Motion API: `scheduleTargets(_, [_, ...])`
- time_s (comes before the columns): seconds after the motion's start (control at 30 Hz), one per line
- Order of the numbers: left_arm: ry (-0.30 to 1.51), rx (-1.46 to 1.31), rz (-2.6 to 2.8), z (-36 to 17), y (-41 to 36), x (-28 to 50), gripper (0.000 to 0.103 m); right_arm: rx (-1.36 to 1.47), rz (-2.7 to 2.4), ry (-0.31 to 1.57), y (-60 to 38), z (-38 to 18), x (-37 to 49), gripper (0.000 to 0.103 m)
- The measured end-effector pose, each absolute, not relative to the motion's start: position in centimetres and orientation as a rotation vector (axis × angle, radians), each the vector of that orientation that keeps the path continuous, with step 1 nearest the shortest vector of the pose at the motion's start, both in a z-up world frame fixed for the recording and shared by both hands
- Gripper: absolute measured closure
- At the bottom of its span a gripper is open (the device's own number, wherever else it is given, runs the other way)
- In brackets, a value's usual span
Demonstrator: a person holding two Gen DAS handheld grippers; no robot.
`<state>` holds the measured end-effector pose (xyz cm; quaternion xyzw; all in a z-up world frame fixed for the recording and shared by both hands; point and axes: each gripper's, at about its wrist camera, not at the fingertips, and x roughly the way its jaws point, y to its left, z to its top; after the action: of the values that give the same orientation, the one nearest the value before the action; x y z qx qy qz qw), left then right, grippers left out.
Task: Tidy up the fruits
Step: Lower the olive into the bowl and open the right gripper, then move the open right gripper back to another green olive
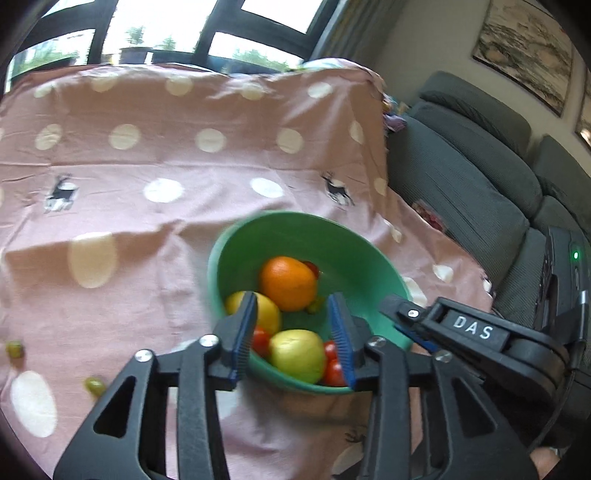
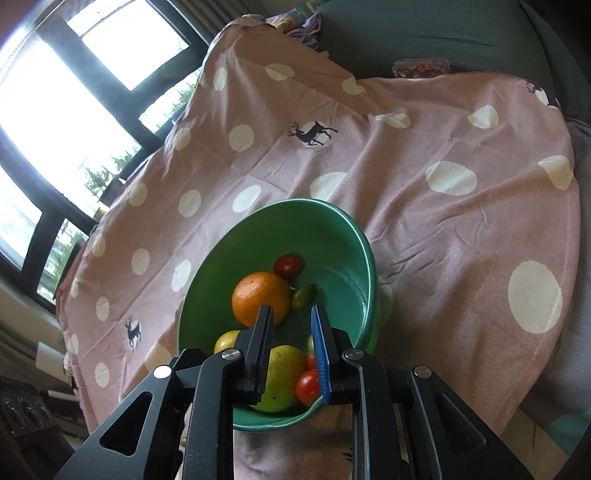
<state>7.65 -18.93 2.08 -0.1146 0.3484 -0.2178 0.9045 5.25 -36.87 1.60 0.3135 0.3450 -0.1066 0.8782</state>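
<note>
A green bowl (image 1: 354, 254) stands on the pink dotted cloth (image 1: 147, 166) and holds an orange (image 1: 288, 282), a lemon (image 1: 267, 314), a yellow-green apple (image 1: 297, 354) and red tomatoes (image 1: 334, 371). My left gripper (image 1: 295, 328) hangs open and empty over the bowl's near rim. My right gripper (image 1: 402, 321) reaches the bowl's right rim in the left wrist view. In the right wrist view the right gripper (image 2: 291, 350) is open and empty above the bowl (image 2: 343, 258), orange (image 2: 260, 297), apple (image 2: 282, 384) and tomatoes (image 2: 308, 386).
Two small green fruits (image 1: 94, 384) (image 1: 14, 349) lie loose on the cloth at the left. A grey sofa (image 1: 461, 166) runs along the right side. Windows (image 1: 166, 33) are behind the table. The cloth (image 2: 443, 184) hangs over the table's edges.
</note>
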Motion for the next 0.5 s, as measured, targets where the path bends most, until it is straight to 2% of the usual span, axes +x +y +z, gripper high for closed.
scheduleTargets(0.03, [0.706, -0.244, -0.419, 2.3, -17.7, 7.5, 0.05, 0.65, -0.223, 0.721, -36.7, 1.7, 5.3, 0.08])
scheduleTargets(0.1, [0.68, -0.238, -0.353, 2.8, -15.4, 7.1, 0.031, 0.636, -0.219, 0.725, -36.4, 1.9, 5.3, 0.073])
scheduleTargets(0.13, [0.677, -0.235, -0.31, 3.0, -14.4, 7.0, 0.028, 0.626, -0.211, 0.725, -36.1, 2.0, 5.4, 0.066])
scheduleTargets(0.17, [0.68, -0.235, -0.263, 3.1, -13.3, 6.9, 0.026, 0.616, -0.2, 0.725, -35.7, 2.1, 5.5, 0.06])
scheduleTargets(0.2, [0.689, -0.239, -0.201, 3.0, -11.8, 7.0, 0.026, 0.61, -0.188, 0.723, -35.4, 2.2, 5.5, 0.06])
scheduleTargets(0.5, [0.73, -0.342, 0.083, 1.8, -2.5, 7.1, 0.025, 0.495, -0.105, 0.749, -30.6, 3.4, 6.8, 0.059])
